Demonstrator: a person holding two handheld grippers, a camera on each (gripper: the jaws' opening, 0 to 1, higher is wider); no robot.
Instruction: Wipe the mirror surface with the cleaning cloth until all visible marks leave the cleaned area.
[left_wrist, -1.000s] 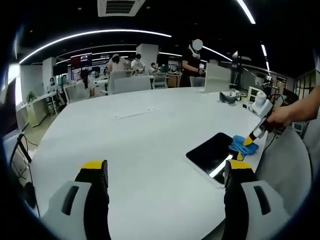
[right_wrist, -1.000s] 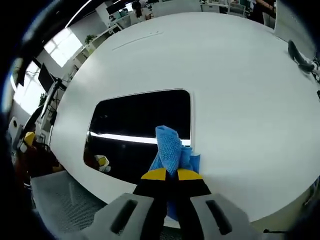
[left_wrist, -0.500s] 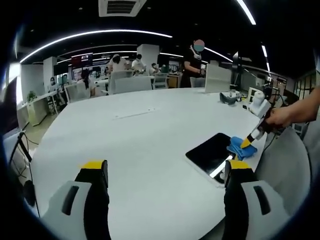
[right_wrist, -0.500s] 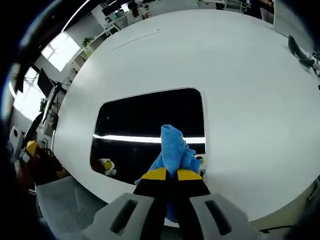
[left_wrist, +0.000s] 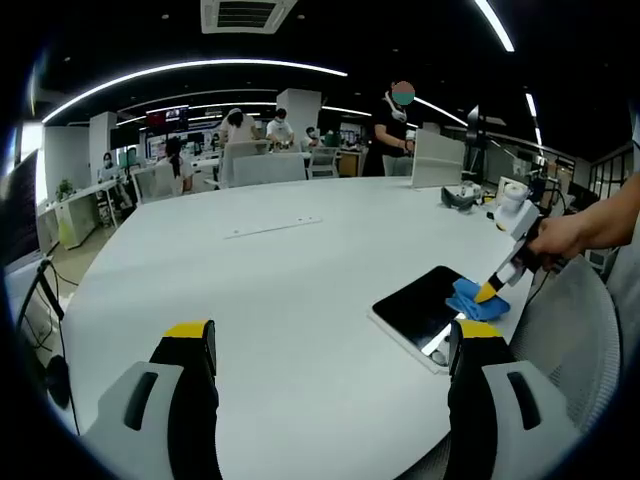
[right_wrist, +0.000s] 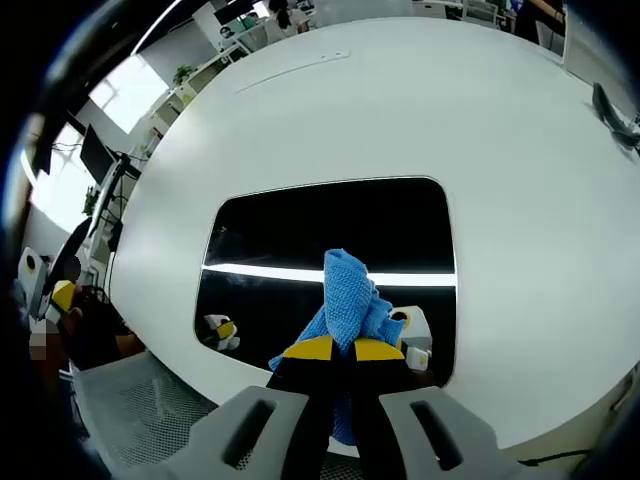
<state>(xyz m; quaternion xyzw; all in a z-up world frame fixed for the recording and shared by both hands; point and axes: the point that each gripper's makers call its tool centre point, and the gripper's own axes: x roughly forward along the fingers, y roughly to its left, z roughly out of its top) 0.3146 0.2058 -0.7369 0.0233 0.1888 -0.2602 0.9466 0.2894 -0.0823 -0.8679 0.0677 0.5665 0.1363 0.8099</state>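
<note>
The right gripper, jaws clamped on a blue cloth, presses it onto the mirror lying flat near the edge of a white table. The left gripper hovers over the table with jaws wide apart, holding nothing.

Bare white table ahead of left gripper, mirror at right edge
</note>
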